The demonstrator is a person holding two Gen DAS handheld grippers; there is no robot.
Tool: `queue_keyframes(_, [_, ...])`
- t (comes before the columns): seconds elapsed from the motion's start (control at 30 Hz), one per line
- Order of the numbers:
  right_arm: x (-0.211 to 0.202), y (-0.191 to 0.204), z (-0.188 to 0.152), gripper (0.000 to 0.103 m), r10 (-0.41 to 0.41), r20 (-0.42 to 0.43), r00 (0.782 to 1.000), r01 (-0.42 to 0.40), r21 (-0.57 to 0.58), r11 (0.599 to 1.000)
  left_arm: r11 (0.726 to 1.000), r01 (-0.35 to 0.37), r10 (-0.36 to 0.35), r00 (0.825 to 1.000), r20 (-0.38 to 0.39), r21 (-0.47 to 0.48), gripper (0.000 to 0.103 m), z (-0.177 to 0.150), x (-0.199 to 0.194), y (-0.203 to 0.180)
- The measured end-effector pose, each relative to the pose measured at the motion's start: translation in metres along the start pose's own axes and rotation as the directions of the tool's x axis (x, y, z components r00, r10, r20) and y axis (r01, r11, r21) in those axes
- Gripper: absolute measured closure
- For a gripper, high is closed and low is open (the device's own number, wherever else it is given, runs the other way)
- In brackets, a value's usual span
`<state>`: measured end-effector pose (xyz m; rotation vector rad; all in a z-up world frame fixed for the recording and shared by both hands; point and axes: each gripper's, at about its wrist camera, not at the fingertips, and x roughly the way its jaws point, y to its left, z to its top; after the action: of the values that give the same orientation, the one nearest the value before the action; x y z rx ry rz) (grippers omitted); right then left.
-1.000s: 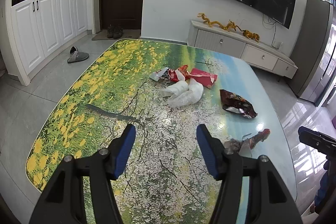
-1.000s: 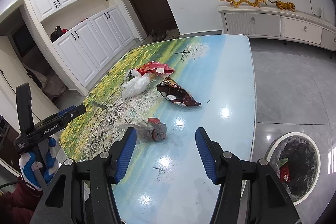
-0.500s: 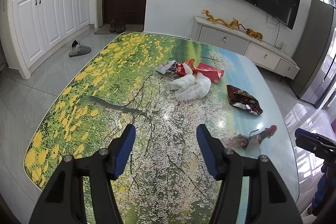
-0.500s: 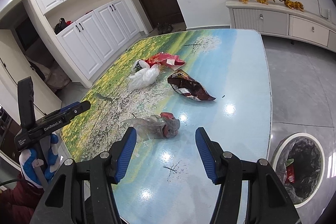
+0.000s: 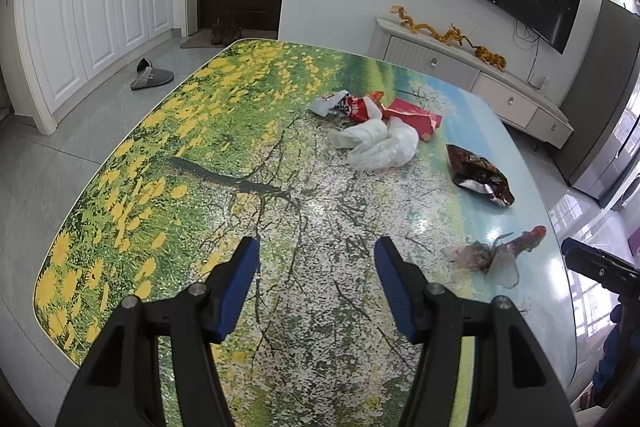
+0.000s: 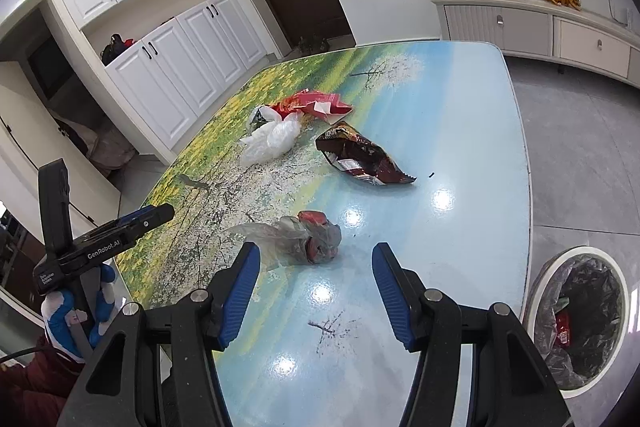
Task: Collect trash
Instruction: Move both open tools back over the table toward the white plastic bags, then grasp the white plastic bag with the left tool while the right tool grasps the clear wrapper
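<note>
Trash lies on a table printed with a landscape (image 5: 224, 155). A clear plastic wrapper with red scraps (image 6: 300, 239) lies just beyond my right gripper (image 6: 316, 261), which is open and empty; the wrapper also shows in the left wrist view (image 5: 492, 255). A dark brown snack bag (image 6: 360, 161) (image 5: 478, 179) lies farther on. A white plastic bag (image 5: 378, 143) (image 6: 270, 141) and red wrappers (image 5: 400, 113) (image 6: 312, 105) lie beyond. My left gripper (image 5: 316, 259) is open and empty over the table's near part.
A white-rimmed bin with a black liner (image 6: 580, 311) stands on the floor right of the table and holds some trash. White cabinets (image 5: 100, 15), a slipper (image 5: 150, 75) and a low TV cabinet (image 5: 472, 83) stand around the table.
Both grippers have moved forward over the table, so the trash looks nearer. The clear wrapper now lies close in front of the right gripper's open fingers.
</note>
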<state>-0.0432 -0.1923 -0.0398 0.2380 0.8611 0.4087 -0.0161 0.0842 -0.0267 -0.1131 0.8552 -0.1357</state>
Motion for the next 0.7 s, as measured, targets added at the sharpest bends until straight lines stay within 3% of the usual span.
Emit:
queue_keyframes(0.27, [0.02, -0.004, 0.002, 0.047, 0.031, -0.029, 0.999, -0.031, -0.001, 1.0, 1.0, -0.002, 0.003, 0.999, -0.034, 0.019, 0.045, 0.007, 0.017, 0.003])
queue_keyframes(0.43, [0.03, -0.007, 0.006, 0.047, 0.057, -0.038, 0.998, -0.057, 0.0, 0.998, 0.999, 0.029, -0.028, 0.999, -0.025, 0.02, 0.045, 0.033, 0.029, 0.004])
queue_keyframes(0.63, [0.046, -0.014, 0.012, 0.057, 0.1, -0.044, 0.994, -0.1, 0.011, 0.995, 0.997, 0.068, -0.068, 0.997, -0.022, 0.03, 0.045, 0.072, 0.058, -0.005])
queue_keyframes(0.7, [0.051, -0.015, 0.013, 0.065, 0.116, -0.052, 0.992, -0.116, 0.009, 0.993, 0.996, 0.083, -0.082, 0.996, -0.033, 0.034, 0.045, 0.082, 0.072, -0.009])
